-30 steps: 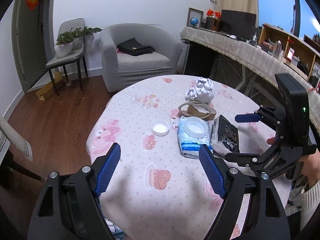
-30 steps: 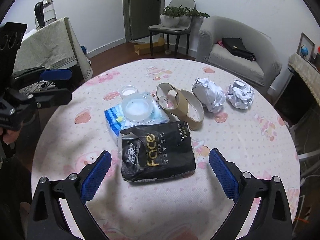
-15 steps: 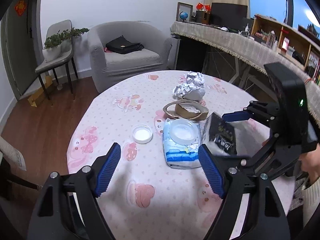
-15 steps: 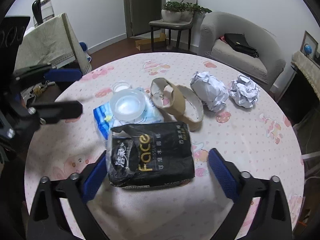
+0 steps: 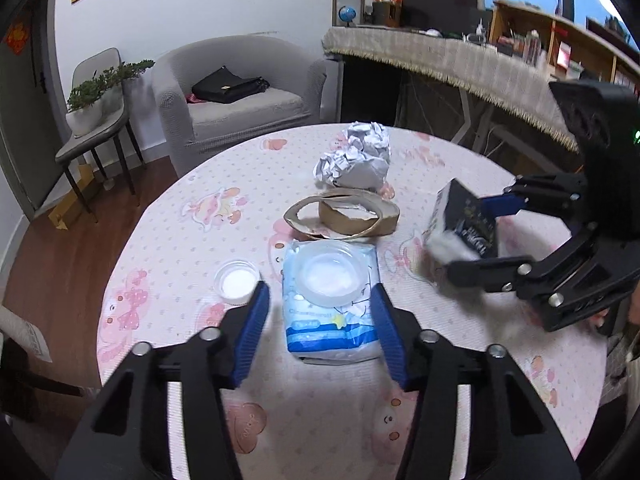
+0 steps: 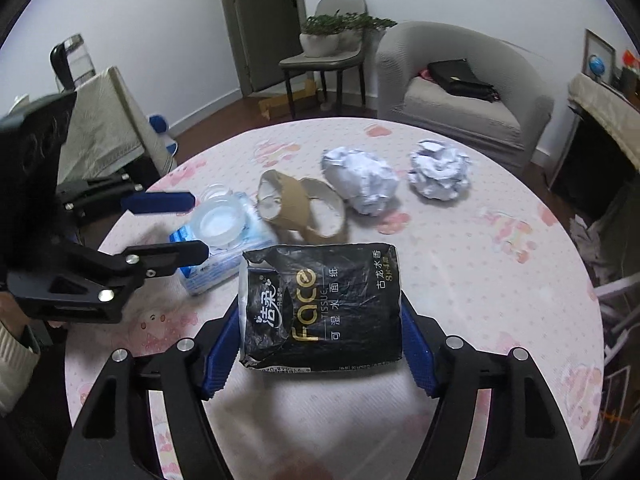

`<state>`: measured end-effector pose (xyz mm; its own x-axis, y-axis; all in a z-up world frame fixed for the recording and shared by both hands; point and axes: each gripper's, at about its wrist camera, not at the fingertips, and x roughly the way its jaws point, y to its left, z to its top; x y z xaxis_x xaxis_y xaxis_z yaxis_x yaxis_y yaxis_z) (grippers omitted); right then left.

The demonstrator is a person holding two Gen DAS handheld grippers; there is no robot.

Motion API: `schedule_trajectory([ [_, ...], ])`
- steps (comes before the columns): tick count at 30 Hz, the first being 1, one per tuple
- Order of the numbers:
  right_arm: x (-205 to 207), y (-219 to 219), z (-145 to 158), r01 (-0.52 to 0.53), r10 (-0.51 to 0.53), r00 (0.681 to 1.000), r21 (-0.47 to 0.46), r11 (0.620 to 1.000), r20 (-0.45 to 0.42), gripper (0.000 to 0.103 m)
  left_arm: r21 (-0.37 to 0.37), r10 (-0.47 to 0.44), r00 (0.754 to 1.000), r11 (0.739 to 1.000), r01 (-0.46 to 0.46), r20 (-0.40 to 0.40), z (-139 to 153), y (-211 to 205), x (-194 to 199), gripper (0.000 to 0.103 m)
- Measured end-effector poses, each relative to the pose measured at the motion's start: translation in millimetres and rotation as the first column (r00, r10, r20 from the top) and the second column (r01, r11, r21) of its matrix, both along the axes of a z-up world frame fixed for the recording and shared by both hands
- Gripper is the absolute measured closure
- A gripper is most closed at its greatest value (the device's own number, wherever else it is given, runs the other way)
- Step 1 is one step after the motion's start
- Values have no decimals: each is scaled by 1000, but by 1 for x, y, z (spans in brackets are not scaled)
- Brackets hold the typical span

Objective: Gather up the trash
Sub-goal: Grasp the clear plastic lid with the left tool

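Evidently the chief risk sat nearest the right camera: the crinkled black plastic tissue pack with gold lettering (image 6: 320, 308) was pinched between the blue pads of the right gripper (image 6: 320, 340), one pad on each short side, and a soft, half-empty pack could fold or slide out of so shallow a bite. In the left view the pack (image 5: 464, 224) looked tilted and raised above the pink patterned tablecloth of the round table (image 5: 320, 420), though whether its lower corner touched the cloth could not be told. A fast swing would probably shake it loose.

The left gripper (image 5: 318, 320) pointed forward and downward over the near middle of the table, its jaws spread wide, holding nothing, and bracketing the blue-and-white soft plastic pack (image 5: 332, 320). A shallow clear plastic lid (image 5: 330, 278) rested on that pack, so closing there could tip the lid off onto the cloth. A smaller clear round lid (image 5: 236, 282) lay just beside the left pad and might be nudged toward the table's left edge.

Farther in, the torn brown cardboard tape ring (image 6: 300, 208) lay near the middle. Beyond it two crumpled white paper balls (image 6: 360, 186) (image 6: 438, 174) sat toward the far edge, untouched, and light enough to roll if brushed.
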<state>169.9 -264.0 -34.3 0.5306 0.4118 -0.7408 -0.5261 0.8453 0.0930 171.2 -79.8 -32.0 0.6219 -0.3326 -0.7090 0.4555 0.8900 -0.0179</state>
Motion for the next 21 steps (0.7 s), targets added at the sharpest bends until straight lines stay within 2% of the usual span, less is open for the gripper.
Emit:
schedule_trajectory([
  [5, -2, -2, -4, -3, 3, 1000, -11, 1000, -4, 31, -44, 20, 1000, 999, -20, 4, 8, 3, 5, 51],
  [12, -2, -5, -1, 9, -9, 1000, 9, 1000, 3, 31, -10, -1, 1000, 1000, 1, -10, 3, -8, 8, 51],
  [16, 0, -5, -1, 10, -10, 1000, 10, 1000, 1, 31, 12, -2, 1000, 1000, 3, -23, -1, -12, 13, 61],
  [21, 2, 0, 8, 22, -23, 1000, 26, 999, 14, 31, 1, 0, 1000, 1000, 0, -17, 1, -8, 10, 61],
])
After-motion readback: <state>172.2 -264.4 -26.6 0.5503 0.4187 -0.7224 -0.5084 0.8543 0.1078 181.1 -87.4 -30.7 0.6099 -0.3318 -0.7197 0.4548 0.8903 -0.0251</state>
